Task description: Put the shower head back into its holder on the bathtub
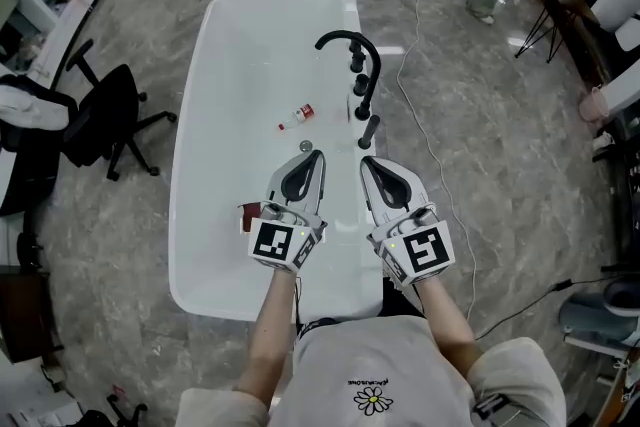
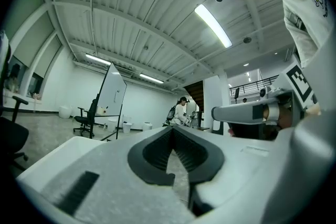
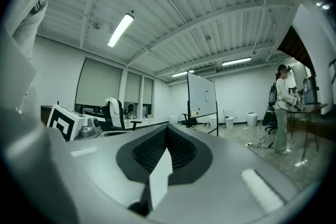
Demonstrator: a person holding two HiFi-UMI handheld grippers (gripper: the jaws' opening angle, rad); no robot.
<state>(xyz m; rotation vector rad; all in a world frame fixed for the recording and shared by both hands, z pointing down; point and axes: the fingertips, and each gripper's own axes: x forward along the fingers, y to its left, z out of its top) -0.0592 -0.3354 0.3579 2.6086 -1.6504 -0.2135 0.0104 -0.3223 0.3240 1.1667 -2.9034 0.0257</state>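
1. Torso of the person (image 1: 375,385), in a pale shirt, fills the lower edge of the head view. Both forearms reach forward over the tub.
2. Bathtub (image 1: 250,65): white, with its long axis running away from the person.
3. Left gripper (image 1: 312,156), over the basin: jaws closed tip to tip, nothing between them. Right gripper (image 1: 368,161), over the right rim: jaws likewise closed and empty. Both point away from the person.
4. Faucet (image 1: 352,43): black arched spout with knobs, mounted on the right rim.
5. Shower head (image 1: 370,131): short black stick on the right rim, at the near end of the faucet set. It appears already seated, though the holder itself cannot be made out. It lies straight ahead of the right gripper's tips, near but apart, with its long axis roughly along the rim. The right hand is the nearer.
6. Small bottle (image 1: 300,114), drain (image 1: 305,146) and a dark red object (image 1: 249,213) lie on the tub floor.
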